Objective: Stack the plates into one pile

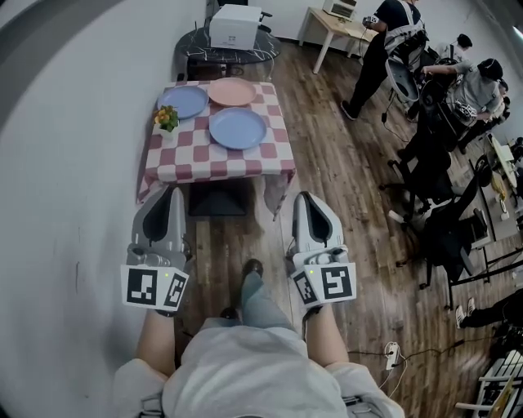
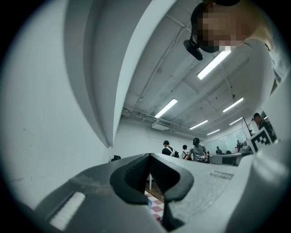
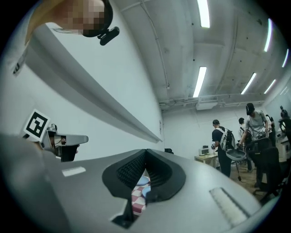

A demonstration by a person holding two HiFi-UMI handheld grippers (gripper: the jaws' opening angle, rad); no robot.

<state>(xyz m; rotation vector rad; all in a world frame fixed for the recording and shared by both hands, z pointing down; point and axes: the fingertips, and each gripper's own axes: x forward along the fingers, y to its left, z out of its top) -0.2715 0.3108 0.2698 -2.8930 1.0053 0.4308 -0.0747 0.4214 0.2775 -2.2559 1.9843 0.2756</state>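
Note:
A small table with a red-and-white checked cloth [image 1: 204, 159] stands ahead of me in the head view. On it lie three separate plates: a blue plate [image 1: 183, 101] at the back left, a pink plate [image 1: 232, 91] at the back, and a second blue plate [image 1: 238, 128] nearer me. My left gripper [image 1: 173, 193] and right gripper [image 1: 303, 198] are both shut and empty, held side by side short of the table's near edge. Through the shut jaws, the left gripper [image 2: 149, 155] shows a bit of checked cloth, and the right gripper [image 3: 145, 153] shows cloth and blue plates.
A small pot of flowers [image 1: 166, 119] stands on the table's left side. A dark box [image 1: 219, 200] sits under the table. A white printer [image 1: 235, 24] rests on a dark stand behind. A white wall runs along the left. Several people [image 1: 384, 49], chairs and desks fill the right.

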